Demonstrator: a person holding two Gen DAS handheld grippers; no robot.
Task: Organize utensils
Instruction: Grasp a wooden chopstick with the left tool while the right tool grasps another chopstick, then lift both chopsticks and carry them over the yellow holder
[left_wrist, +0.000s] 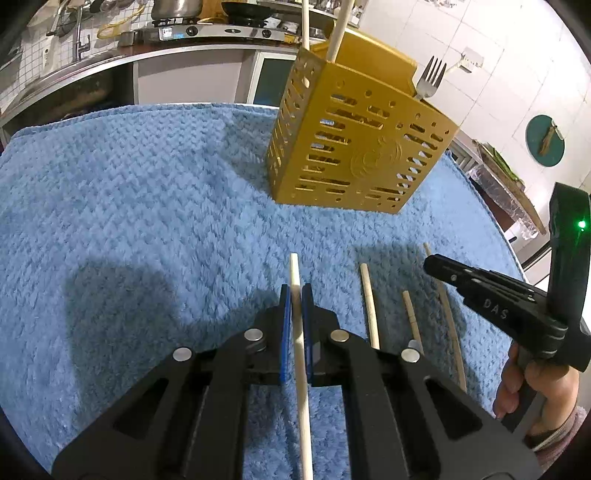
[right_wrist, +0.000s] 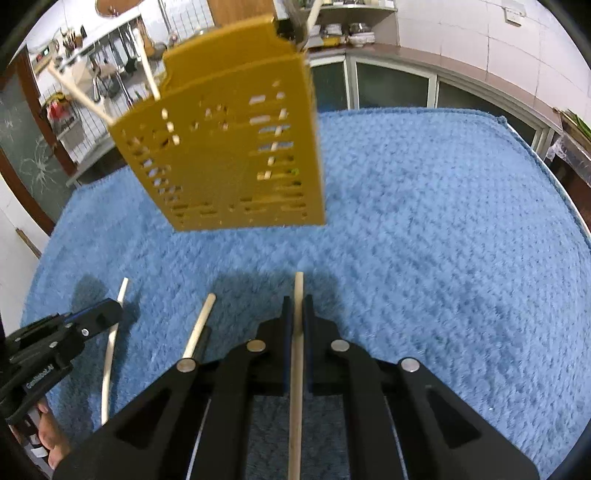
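A yellow slotted utensil holder (left_wrist: 354, 140) stands on the blue towel (left_wrist: 129, 184); it also shows in the right wrist view (right_wrist: 229, 147). It holds two pale chopsticks (left_wrist: 338, 33) and a fork (left_wrist: 430, 79). My left gripper (left_wrist: 296, 295) is shut on a white chopstick (left_wrist: 300, 350) lying along its fingers. My right gripper (right_wrist: 297, 306) is shut on a wooden chopstick (right_wrist: 296, 369). The right gripper also shows in the left wrist view (left_wrist: 436, 264). Two more wooden chopsticks (left_wrist: 370, 306) lie on the towel between the grippers.
A kitchen counter with a gas stove (left_wrist: 210, 29) and a sink tap (left_wrist: 79, 37) runs behind the table. Cabinets (right_wrist: 391, 88) line the far wall. The towel's edge (right_wrist: 502, 122) marks the table's far right corner.
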